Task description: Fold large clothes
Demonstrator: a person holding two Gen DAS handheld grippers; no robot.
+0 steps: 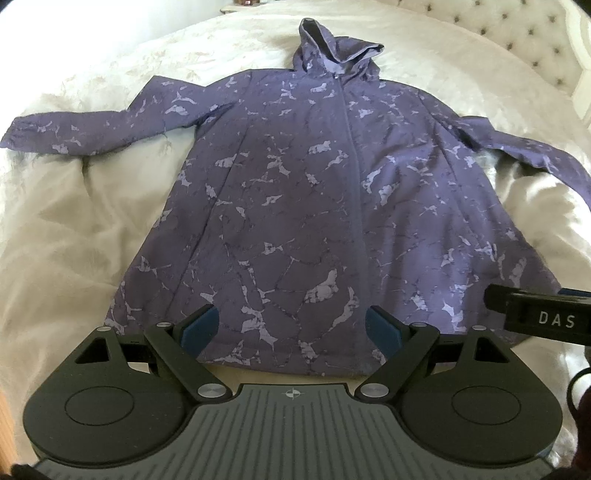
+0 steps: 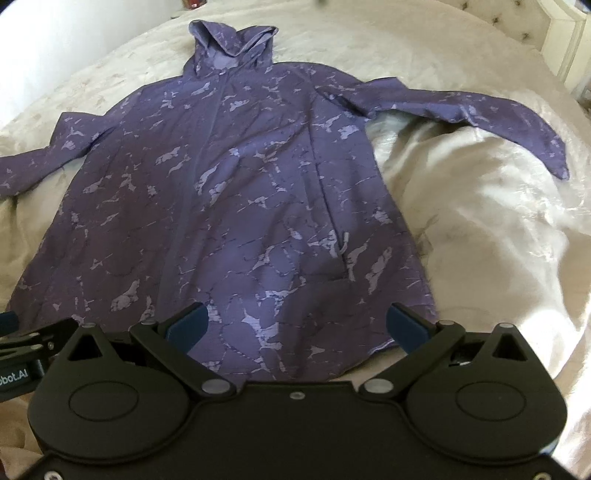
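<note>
A purple hooded jacket [image 1: 303,206] with a pale marbled print lies flat and front-up on a cream bed cover, hood away from me, both sleeves spread out sideways. It also shows in the right wrist view [image 2: 236,206]. My left gripper [image 1: 291,326] is open and empty, hovering over the hem near its middle. My right gripper [image 2: 297,325] is open and empty, over the hem's right part. The right gripper's body [image 1: 539,319] shows at the right edge of the left wrist view.
The cream bed cover [image 1: 74,229] is rumpled on both sides of the jacket. A tufted headboard [image 1: 517,33] runs along the far right. Bare cover lies right of the jacket [image 2: 498,240].
</note>
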